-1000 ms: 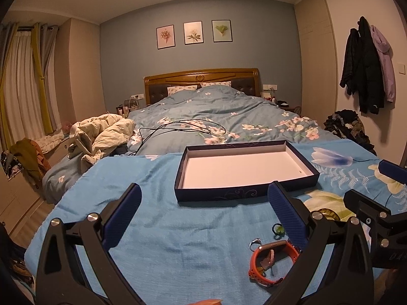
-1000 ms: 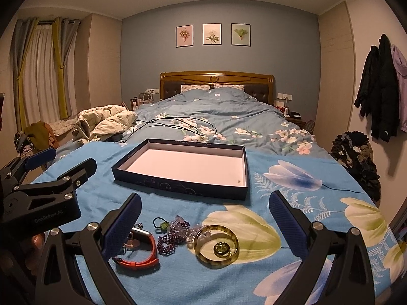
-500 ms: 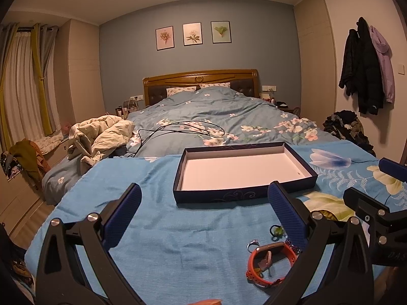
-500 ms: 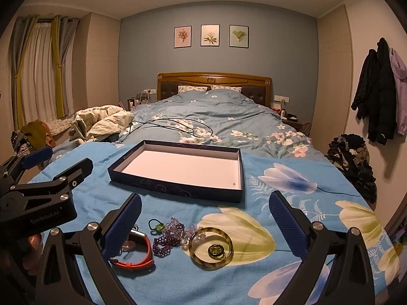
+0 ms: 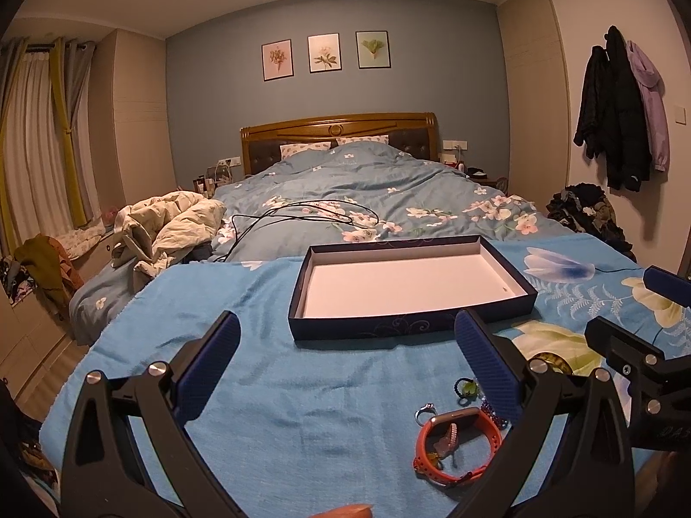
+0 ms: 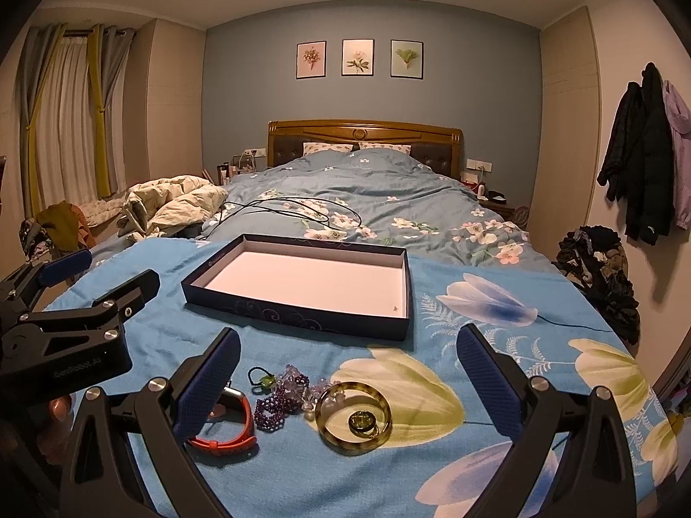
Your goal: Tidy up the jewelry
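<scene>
A dark blue shallow box [image 5: 410, 328] with a white inside lies on the blue cloth; it also shows in the right wrist view [image 6: 302, 313]. In front of it lies a jewelry pile: an orange watch band [image 5: 458, 449] [image 6: 224, 440], a silver ring [image 5: 425, 412], a green-bead hair tie [image 6: 261, 377], purple beaded bracelets [image 6: 276, 405], an amber bangle [image 6: 354, 416] with a green ring [image 6: 362, 421] inside. My left gripper [image 5: 345, 371] is open and empty, left of the pile. My right gripper [image 6: 347, 382] is open and empty, above the pile.
The cloth [image 6: 496, 345] covers the foot of a bed with a floral duvet [image 6: 388, 203] and a black cable [image 6: 293, 209]. A crumpled quilt [image 5: 168, 224] lies left. Coats [image 5: 617, 108] hang on the right wall above a clothes heap [image 5: 587, 216].
Both views have shifted slightly; the box and jewelry sit a little lower and nearer in frame. Nothing was taken hold of and both grippers stay open.
</scene>
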`<state>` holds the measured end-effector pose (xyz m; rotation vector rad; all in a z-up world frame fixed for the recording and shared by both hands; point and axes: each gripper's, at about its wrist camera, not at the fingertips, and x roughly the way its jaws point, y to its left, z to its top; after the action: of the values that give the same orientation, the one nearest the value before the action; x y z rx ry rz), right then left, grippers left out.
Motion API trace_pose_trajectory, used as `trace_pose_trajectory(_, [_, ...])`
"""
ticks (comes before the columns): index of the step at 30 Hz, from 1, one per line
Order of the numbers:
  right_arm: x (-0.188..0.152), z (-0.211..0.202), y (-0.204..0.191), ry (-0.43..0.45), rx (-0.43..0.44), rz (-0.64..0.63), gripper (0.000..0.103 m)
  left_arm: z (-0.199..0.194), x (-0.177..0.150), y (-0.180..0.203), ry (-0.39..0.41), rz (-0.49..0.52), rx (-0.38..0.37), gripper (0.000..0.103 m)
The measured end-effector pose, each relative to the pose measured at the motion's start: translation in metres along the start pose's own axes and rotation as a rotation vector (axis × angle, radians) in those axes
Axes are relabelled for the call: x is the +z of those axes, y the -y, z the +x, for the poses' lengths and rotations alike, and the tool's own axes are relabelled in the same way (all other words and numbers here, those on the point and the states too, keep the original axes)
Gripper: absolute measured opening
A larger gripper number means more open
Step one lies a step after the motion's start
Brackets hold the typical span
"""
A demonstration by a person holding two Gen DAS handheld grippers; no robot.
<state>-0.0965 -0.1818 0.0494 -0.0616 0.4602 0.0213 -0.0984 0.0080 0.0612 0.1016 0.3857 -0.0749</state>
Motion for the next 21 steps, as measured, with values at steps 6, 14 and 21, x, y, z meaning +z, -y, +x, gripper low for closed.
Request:
trace_pose_trajectory(6, [-0.0013, 0.0000, 0.0007, 0.001, 0.006, 0.002, 0.097, 0.0009, 0.0000, -0.0004, -0.002, 0.000, 0.001, 0.098])
trace_pose_trajectory(14, [-0.0011, -0.0007, 0.0011, 0.002, 0.008, 0.004, 0.097, 0.0022, -0.0015, -0.0007, -0.001, 0.002, 0.006, 0.098])
trace_pose_trajectory(21, [0.0000, 0.0012, 0.0002, -0.004, 0.009, 0.004, 0.097, 0.0047, -0.0029, 0.0012, -0.011, 0.003, 0.007, 0.098])
